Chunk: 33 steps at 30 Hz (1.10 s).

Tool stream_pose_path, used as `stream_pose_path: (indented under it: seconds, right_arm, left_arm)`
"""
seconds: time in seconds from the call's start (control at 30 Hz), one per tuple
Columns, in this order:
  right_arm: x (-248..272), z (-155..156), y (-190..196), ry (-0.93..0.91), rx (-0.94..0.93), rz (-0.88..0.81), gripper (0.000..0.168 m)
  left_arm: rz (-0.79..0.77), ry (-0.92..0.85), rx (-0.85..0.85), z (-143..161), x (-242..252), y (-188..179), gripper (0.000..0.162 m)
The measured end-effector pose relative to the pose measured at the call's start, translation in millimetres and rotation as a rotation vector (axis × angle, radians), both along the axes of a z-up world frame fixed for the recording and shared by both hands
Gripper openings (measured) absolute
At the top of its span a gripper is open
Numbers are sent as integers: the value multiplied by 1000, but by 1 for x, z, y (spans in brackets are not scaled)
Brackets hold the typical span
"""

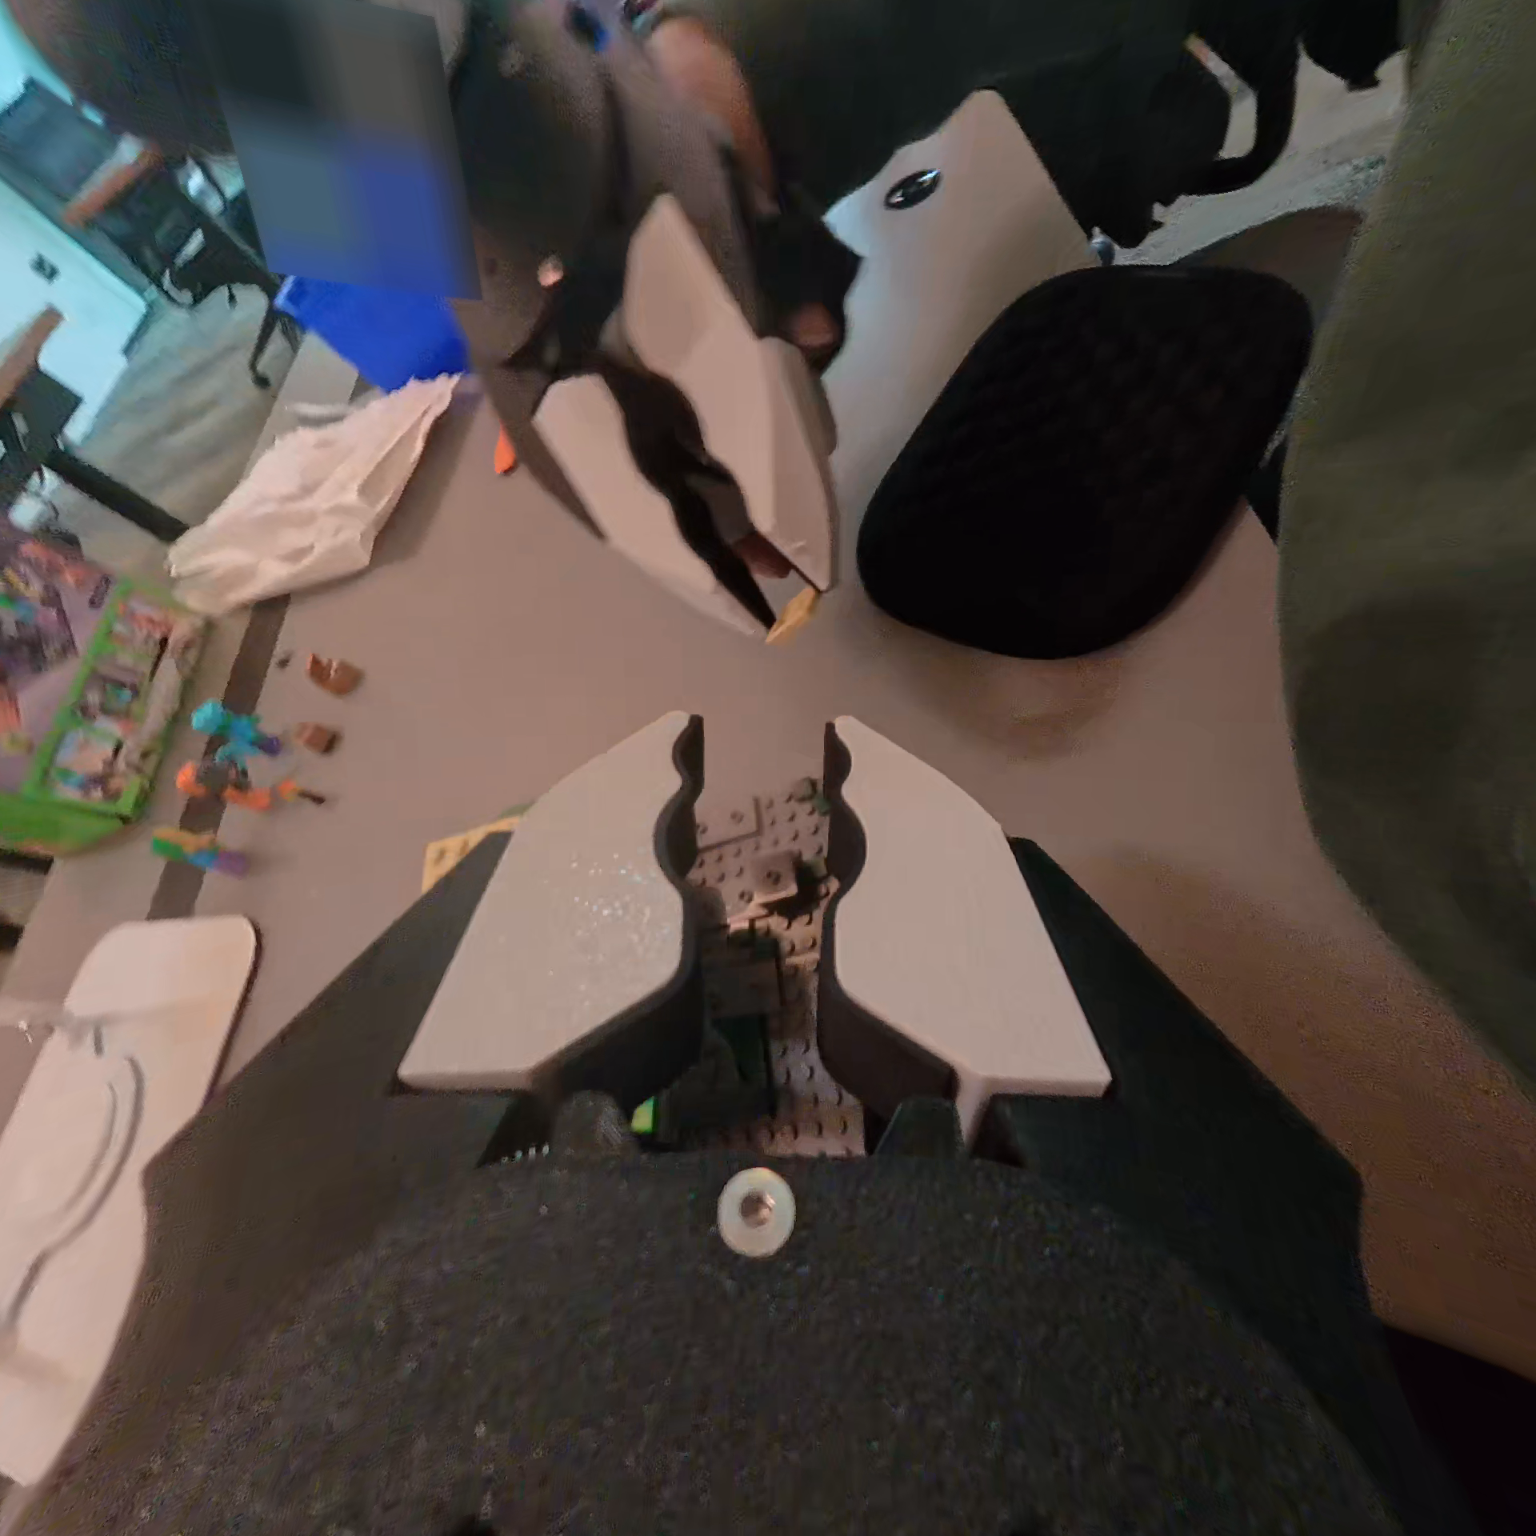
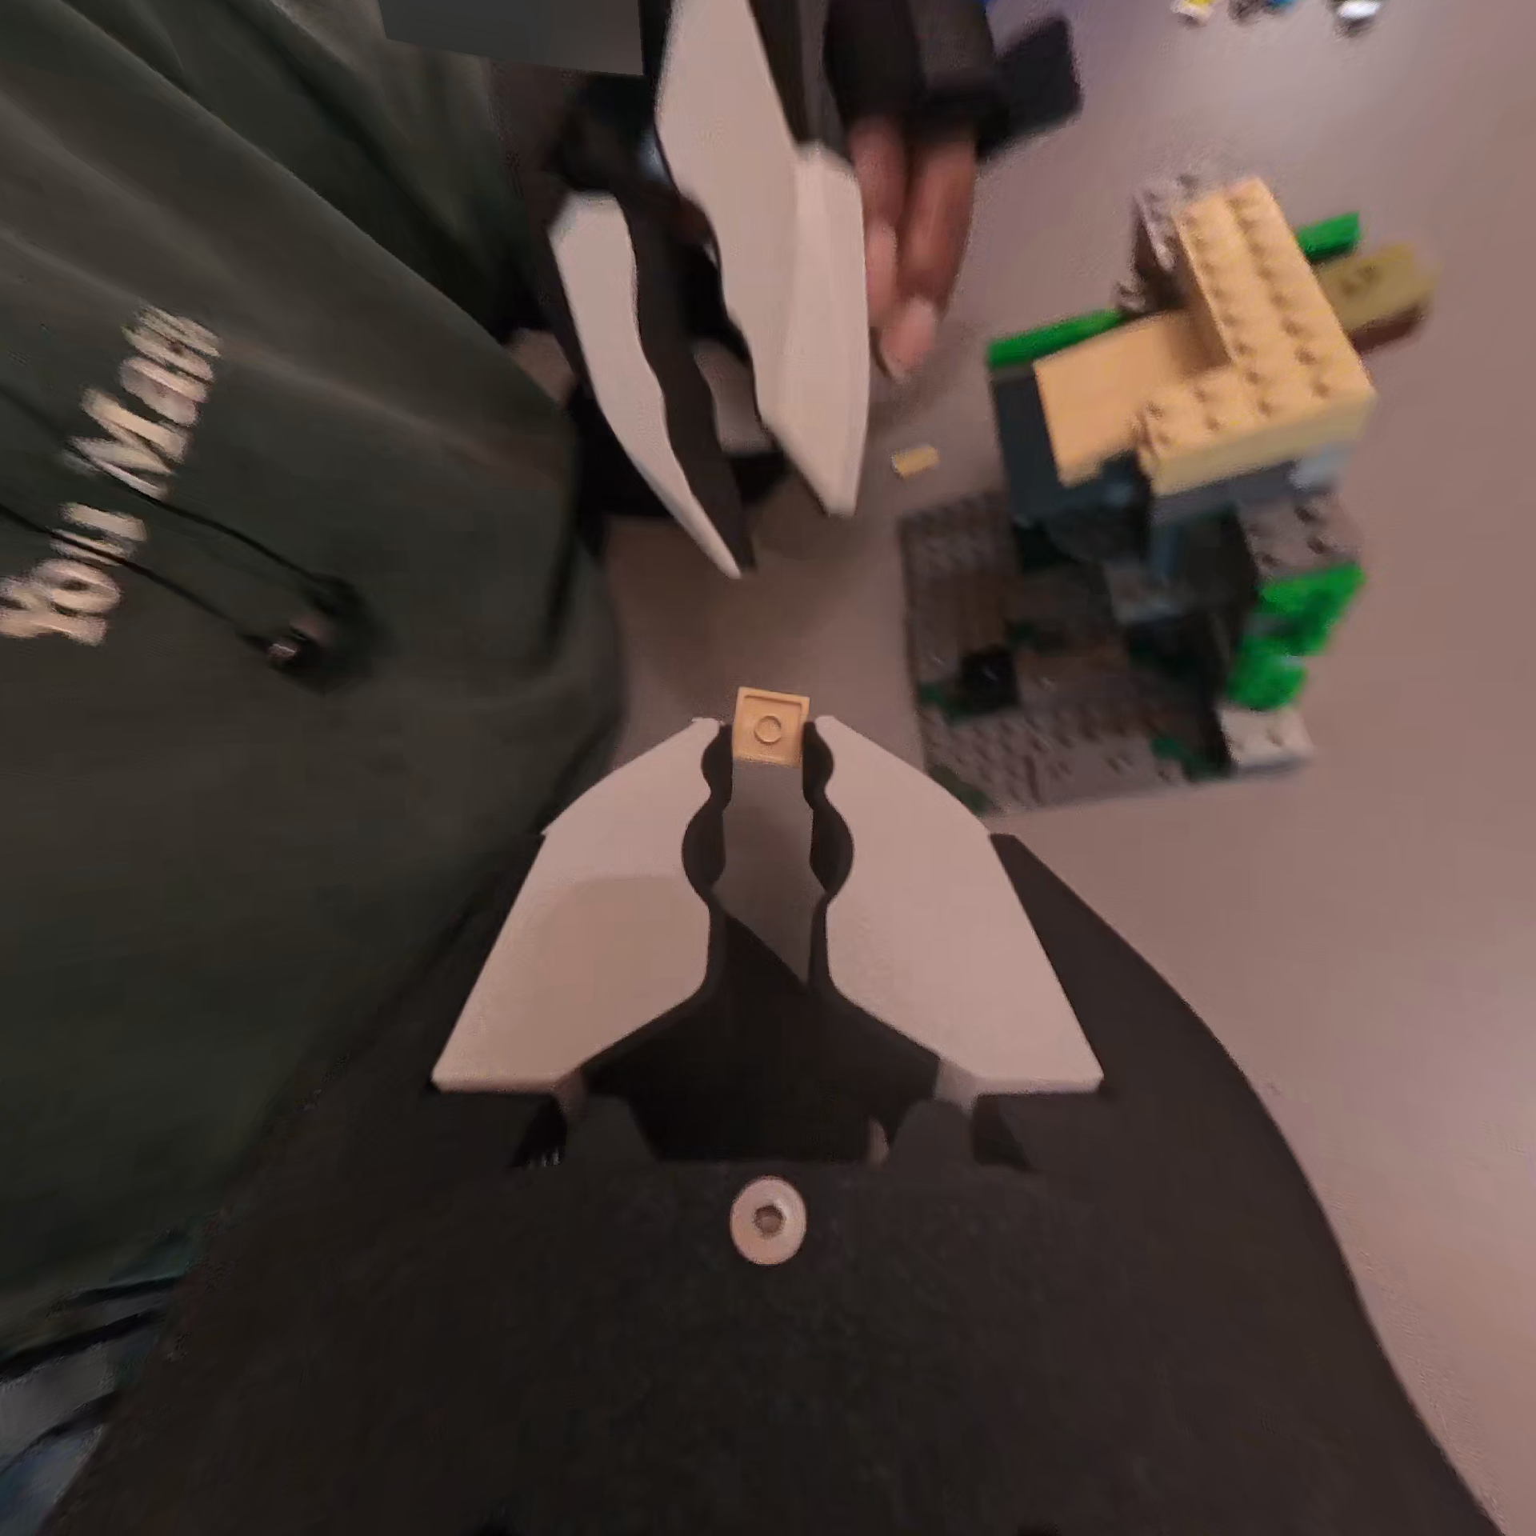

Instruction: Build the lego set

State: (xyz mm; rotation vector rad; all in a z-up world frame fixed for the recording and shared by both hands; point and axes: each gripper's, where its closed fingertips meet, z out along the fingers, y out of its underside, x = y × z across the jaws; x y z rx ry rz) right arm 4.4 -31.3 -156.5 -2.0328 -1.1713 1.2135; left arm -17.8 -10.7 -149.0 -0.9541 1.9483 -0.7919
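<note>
One small tan tile [image 2: 770, 729] is pinched at the very tips of the right gripper [image 2: 768, 731], off the table. The left gripper [image 1: 763, 731] hangs parted and empty over the grey-based lego build [image 2: 1164, 532]. Pale lettering marks the person's dark green sweatshirt [image 2: 249, 416].
</note>
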Motion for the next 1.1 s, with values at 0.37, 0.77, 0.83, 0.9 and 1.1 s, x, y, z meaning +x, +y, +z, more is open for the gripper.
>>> stream_pose_path:
  seconds: [0.37, 0.77, 0.83, 0.9, 1.1]
  right_arm:
    - [-33, 22, -11, 153, -189, 165, 16]
    - [-35, 24, -12, 255, -248, 159, 16]
    - [-34, 29, -6, 290, -202, 121, 15]
    - [-31, 34, 3, 300, -86, 65, 17]
    - [-19, 45, 28, 142, 563, -101, 20]
  left_arm:
    - [-92, -150, 91, 13, 1, -27, 12]
    - [-72, -191, -22, 12, -1, -32, 5]
    - [-51, -203, -87, 15, -1, -30, 5]
    - [2, -205, -171, 18, 0, -21, 4]
    - [92, -159, -413, 20, -3, -1, 4]
